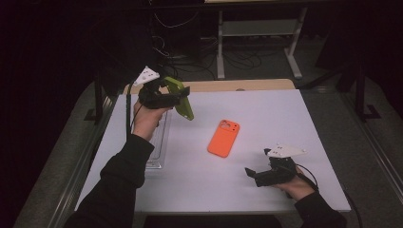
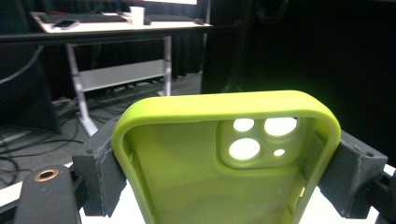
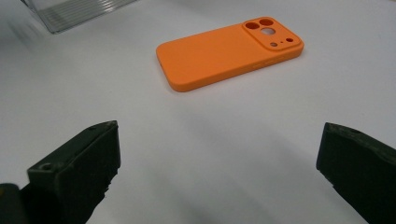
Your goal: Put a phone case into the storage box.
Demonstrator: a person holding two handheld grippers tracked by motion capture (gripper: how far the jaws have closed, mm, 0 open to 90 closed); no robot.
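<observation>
Your left hand-held gripper (image 1: 183, 97) is raised above the far left part of the white worktop (image 1: 266, 190), and its jaws are clamped on the two long edges of a lime-green soft phone case (image 1: 180, 97). In the left gripper view that lime-green case (image 2: 196, 177) faces the camera with its hollow inside, the camera cut-outs near its upper end, and a black jaw pressing on each side. Below your left hand a clear ribbed plastic tray (image 1: 159, 142) lies along the worktop's left edge. Your right hand-held gripper (image 1: 252, 175) rests low near the front right of the worktop, jaws spread wide and holding nothing. An orange phone case (image 3: 229, 49) lies back-up on the worktop well ahead of those open jaws, touching neither.
</observation>
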